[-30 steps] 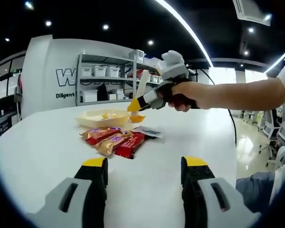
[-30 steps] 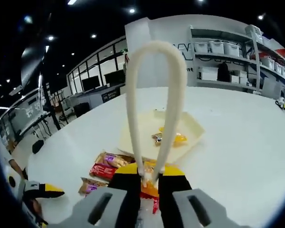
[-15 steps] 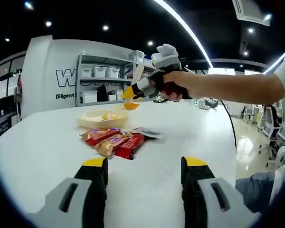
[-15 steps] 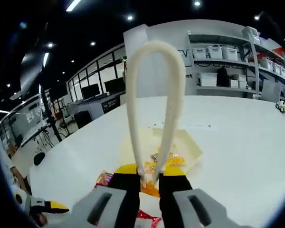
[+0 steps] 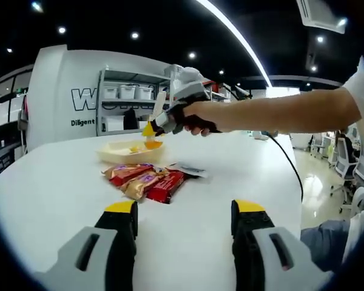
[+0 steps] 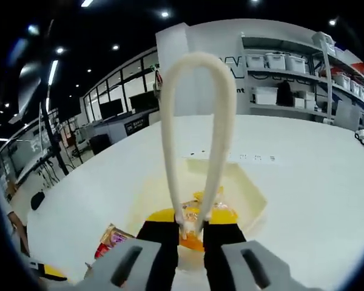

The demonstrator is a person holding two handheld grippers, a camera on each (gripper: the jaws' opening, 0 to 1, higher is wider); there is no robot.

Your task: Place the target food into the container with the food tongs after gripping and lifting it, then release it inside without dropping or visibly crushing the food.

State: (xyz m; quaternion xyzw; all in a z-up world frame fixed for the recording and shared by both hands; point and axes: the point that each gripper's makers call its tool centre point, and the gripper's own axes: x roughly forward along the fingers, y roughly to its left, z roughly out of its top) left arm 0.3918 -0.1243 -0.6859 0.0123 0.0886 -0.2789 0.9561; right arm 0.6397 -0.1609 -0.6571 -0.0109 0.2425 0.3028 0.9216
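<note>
White round table (image 5: 60, 194), shelving with bins (image 5: 128, 91), dark spotlit ceiling (image 5: 109, 24)

White table (image 5: 60, 188), shelving (image 5: 130, 100) with bins, perhaps a cable (image 5: 285, 167).

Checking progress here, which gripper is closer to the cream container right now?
Right. The right gripper, holding the tongs, hovers over the container; the left gripper sits back past the snack packets.
</note>
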